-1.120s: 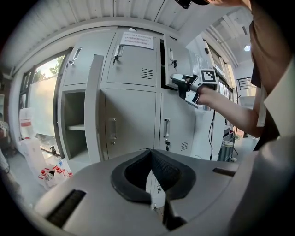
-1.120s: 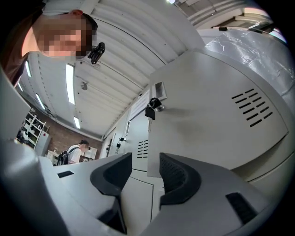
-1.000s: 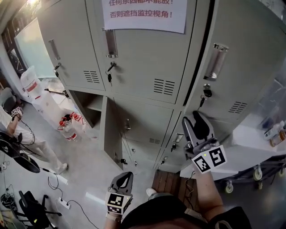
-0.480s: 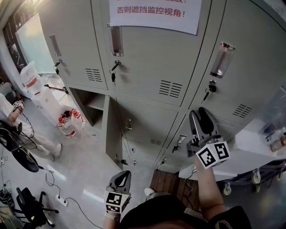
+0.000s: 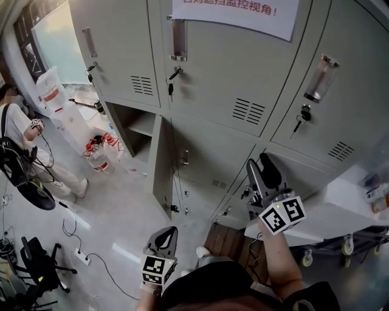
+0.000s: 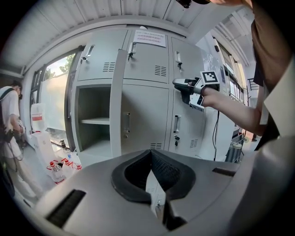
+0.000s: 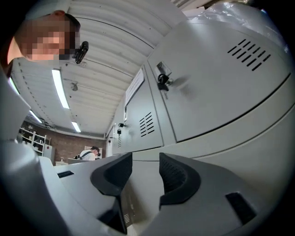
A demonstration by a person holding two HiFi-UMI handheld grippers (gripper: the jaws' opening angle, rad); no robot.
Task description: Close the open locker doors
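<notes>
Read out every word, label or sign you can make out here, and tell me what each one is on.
"遮挡监控视角!" in red print, on the paper notice taped to the upper locker door. The frame edge cuts off the start of the line.
The same notice in the left gripper view is too small to read.
Red labels on the water bottles on the floor are too small to read.
The red label on the white container is too blurred to read.

Locker doors [image 5: 219, 91] are noted as painted sheet metal: pale grey, matt, smooth. Handle recesses [image 5: 178, 39] are seen as bright polished metal. Notice [image 5: 243, 12]: white paper. Floor [image 5: 115, 212]: smooth, faintly glossy. Right gripper [image 7: 145, 168] shell is taken for matt grey plastic; pads [image 7: 177, 177] black, finely ribbed.
</notes>
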